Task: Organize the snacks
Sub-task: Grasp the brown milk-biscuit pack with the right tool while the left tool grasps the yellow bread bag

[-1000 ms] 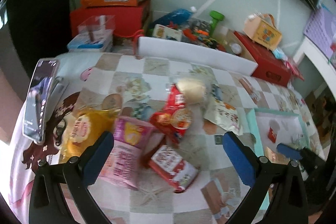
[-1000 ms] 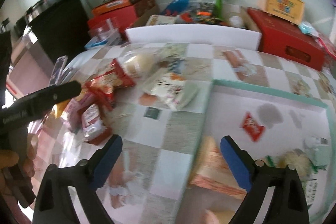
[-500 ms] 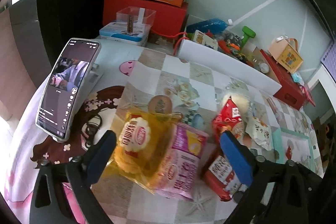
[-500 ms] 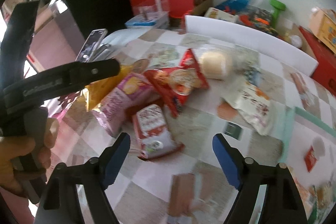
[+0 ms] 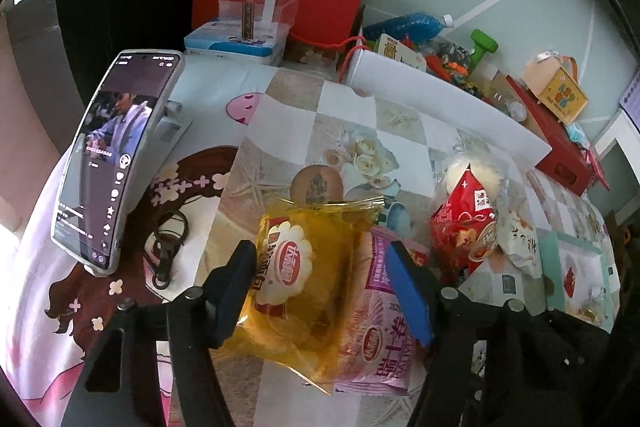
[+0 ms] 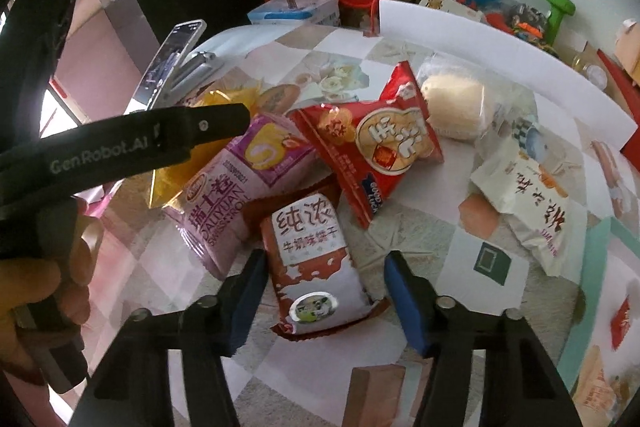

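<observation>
My left gripper is open, its jaws on either side of a yellow snack bag that overlaps a pink Swiss-roll pack. My right gripper is open around a brown-and-white biscuit pack. In the right wrist view the pink pack, a red cracker bag, a wrapped bun and a white snack pack lie on the table. The left gripper's arm crosses the left of that view. The red bag also shows in the left wrist view.
A phone on a stand is at the table's left, with a black keyring beside it. A white board borders the far side; boxes and clutter lie behind. A teal-edged tray with small packets is at right.
Both grippers moved down and closer to the snack pile. The left now straddles the yellow bag, the right straddles the biscuit pack. Both jaws have narrowed.
</observation>
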Tool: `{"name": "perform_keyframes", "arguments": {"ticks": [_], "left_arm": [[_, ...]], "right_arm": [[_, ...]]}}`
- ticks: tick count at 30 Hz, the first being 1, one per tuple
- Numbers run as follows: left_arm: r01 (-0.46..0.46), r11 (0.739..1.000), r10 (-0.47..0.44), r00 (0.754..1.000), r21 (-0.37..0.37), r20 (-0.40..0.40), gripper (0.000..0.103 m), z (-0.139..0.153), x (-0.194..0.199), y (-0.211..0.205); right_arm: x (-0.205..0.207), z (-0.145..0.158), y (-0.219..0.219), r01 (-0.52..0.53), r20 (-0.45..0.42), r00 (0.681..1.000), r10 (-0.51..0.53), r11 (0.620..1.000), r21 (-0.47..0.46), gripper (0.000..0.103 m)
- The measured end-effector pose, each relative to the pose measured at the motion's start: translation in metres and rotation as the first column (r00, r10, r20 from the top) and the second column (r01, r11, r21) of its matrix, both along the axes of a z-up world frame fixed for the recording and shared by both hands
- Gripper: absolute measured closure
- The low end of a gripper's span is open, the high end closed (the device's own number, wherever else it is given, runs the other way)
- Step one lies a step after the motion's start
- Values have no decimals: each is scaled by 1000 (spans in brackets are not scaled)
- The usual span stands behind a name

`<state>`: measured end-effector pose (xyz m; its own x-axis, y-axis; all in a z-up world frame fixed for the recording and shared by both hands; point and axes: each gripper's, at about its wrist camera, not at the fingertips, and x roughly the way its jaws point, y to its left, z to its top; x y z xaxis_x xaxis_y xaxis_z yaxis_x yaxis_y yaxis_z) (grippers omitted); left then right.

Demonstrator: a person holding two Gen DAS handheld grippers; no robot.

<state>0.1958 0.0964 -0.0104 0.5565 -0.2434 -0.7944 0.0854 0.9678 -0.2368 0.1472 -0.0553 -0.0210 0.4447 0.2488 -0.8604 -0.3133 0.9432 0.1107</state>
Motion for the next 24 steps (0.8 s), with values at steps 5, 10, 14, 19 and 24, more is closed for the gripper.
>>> {"name": "perform_keyframes", "arguments": {"ticks": [5,10,14,19,24], "left_arm": [[34,999,-34,999,-10,-11,35,-2,0,-8],[57,998,-57,998,3,-18,35,-4,1,-17],[65,998,-65,998,6,-28,35,-6,2,-20],[67,998,-67,997,3,-34,35,-9,2,-22],[81,997,-80,995,11,-52,35,-9,0,-26]], "right_arm": [[-2,0,-1,-3,3,1000,3,1000,-16,58],[-5,1,-7,6,7,1000,-6,1000,-27,59],[-10,0,-13,14,10,1000,-13,999,-30,59],[-16,0,-18,28,12,1000,-27,999,-34,60],[-21,1,-22,38,10,999,-38,999,-39,60]]}}
